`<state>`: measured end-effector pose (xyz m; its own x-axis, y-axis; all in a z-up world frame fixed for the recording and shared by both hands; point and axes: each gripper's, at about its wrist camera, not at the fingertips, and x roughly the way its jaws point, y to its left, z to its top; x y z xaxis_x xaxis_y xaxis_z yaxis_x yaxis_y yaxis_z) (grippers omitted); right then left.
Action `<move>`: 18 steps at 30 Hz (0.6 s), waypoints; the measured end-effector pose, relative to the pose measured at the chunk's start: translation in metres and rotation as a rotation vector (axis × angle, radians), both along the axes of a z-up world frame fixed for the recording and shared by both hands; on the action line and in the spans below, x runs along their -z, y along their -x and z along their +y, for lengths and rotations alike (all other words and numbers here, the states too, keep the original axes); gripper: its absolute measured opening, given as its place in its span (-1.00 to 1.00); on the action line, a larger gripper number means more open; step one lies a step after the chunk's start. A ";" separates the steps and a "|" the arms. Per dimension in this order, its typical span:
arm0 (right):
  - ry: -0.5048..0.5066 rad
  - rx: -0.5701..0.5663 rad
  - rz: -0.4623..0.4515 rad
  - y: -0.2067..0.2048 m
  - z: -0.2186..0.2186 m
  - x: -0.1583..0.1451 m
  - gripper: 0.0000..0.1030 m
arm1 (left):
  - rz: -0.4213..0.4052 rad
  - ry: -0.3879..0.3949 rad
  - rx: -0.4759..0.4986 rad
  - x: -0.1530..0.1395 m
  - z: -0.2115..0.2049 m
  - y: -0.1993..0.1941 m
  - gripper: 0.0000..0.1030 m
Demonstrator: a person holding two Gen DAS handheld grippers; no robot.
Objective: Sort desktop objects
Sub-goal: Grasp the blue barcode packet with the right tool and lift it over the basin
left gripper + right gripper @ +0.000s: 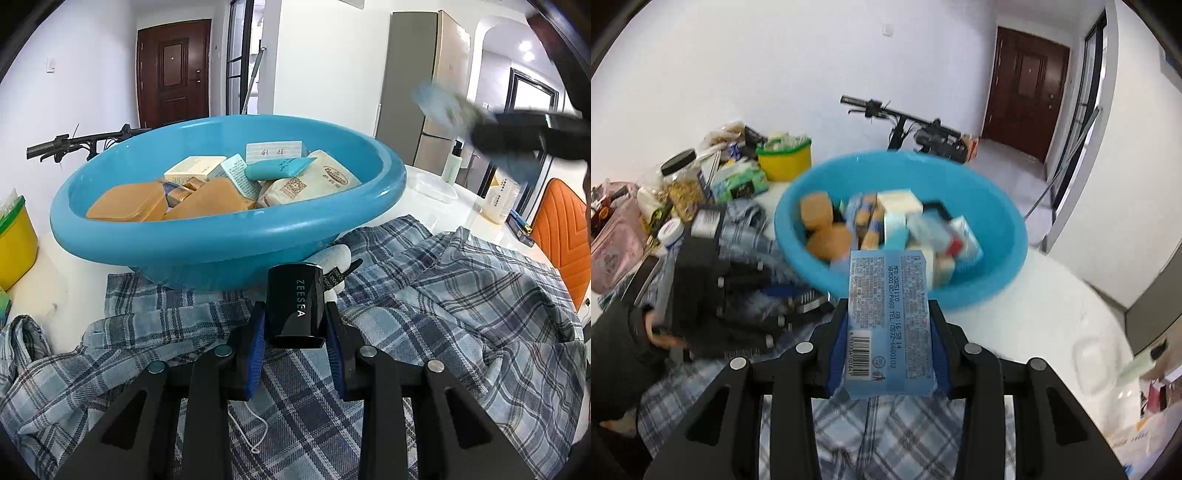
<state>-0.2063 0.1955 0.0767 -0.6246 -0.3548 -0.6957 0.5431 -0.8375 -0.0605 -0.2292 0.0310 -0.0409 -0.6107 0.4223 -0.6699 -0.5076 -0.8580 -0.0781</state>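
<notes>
Left gripper [295,325]: it pinches a small glossy black plastic container lettered ZEESEA [295,306] between its blue pads, jaws pressed onto the sides, low over the blue-and-white plaid cotton shirt [443,295] spread on the table.

Black container's axis: its length runs forward, along the fingers, the far end aimed at the wall of the round blue plastic basin [229,240].

Basin from the left jaws: dead ahead and higher, rim above the fingertips. My read is this load has to rise before it clears the rim.

Right gripper [890,332]: it clamps a flat light-blue printed packet with a barcode [890,317], the jaws closed on its long edges, held up in the air.

Packet's axis: lengthwise along the fingers, the free end overlapping the basin's near rim [820,273] in the right wrist view.

Basin from the right jaws: ahead and below, the pile of soap bars and small boxes [886,229] just past the packet's tip.

Nearer hand: the right, I'd say. It is already above rim level, so a short push forward and a release should drop the packet in.

Watch for: the picture is smeared with motion, so the exact gap between packet and rim is unclear.
</notes>
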 end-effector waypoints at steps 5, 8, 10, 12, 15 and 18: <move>0.021 -0.004 0.049 0.023 -0.024 -0.014 -0.26 | 0.006 -0.001 -0.005 -0.001 0.000 -0.001 -0.38; 0.073 -0.016 0.050 0.043 -0.035 -0.017 -0.26 | 0.014 -0.001 -0.001 -0.001 -0.001 -0.001 -0.38; 0.073 -0.013 0.059 0.057 -0.044 -0.015 -0.26 | 0.025 0.003 -0.009 -0.002 -0.002 -0.002 -0.38; 0.102 -0.005 0.047 0.070 -0.047 -0.010 -0.26 | 0.029 0.002 -0.007 -0.003 -0.002 -0.002 -0.38; 0.123 0.006 0.029 0.081 -0.047 0.008 -0.26 | 0.030 -0.004 -0.007 -0.003 -0.003 -0.003 -0.38; 0.140 0.012 -0.029 0.091 -0.044 0.028 -0.26 | 0.034 -0.005 -0.015 -0.004 -0.004 -0.004 -0.38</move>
